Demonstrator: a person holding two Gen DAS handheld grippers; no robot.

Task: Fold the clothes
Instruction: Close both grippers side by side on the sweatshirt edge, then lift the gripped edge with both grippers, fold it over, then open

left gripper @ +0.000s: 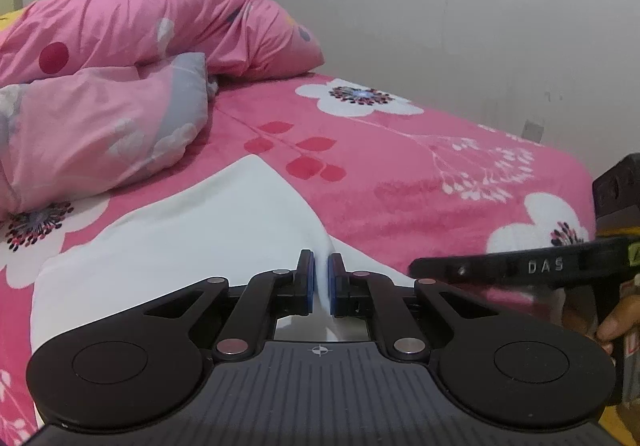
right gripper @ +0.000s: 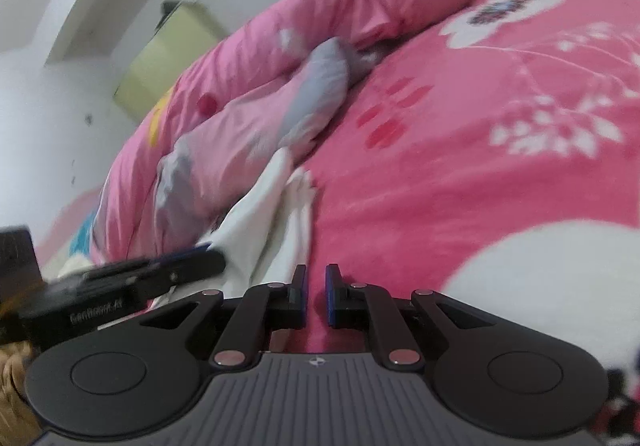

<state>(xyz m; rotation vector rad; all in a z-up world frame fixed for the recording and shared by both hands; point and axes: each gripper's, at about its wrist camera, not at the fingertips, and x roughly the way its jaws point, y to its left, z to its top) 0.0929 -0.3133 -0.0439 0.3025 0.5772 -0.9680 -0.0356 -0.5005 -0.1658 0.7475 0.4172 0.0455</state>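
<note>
Pinching a raised ridge of the white cotton garment [left gripper: 180, 246] between their blue pads, the left tongs [left gripper: 321, 288] are closed on the cloth, which peaks up between the two fingers. The rest of that garment spreads flat to the left and far side across the pink plush bed cover with white flowers [left gripper: 420, 166].

The right tongs [right gripper: 316, 296] stand with a narrow gap between their pads and only pink cover visible in it; they grip nothing.

The left wrist view shows the right tool as a black bar from the side at the right edge, with a person's hand [left gripper: 616, 322] wrapped around its handle. The right wrist view, blurred and tilted, shows the left tool as a dark bar at the near left, and it alone shows the garment's far end: a narrow white strip [right gripper: 276, 182] running away from the tongs and ending against the bedding.

Farther out, a crumpled pink quilt with grey patches and red dots [left gripper: 120, 66] is heaped along the far left of the bed. Behind it rises a pale wall [left gripper: 460, 6], and the right wrist view also catches a pale green cabinet [right gripper: 168, 58] beyond the quilt.
</note>
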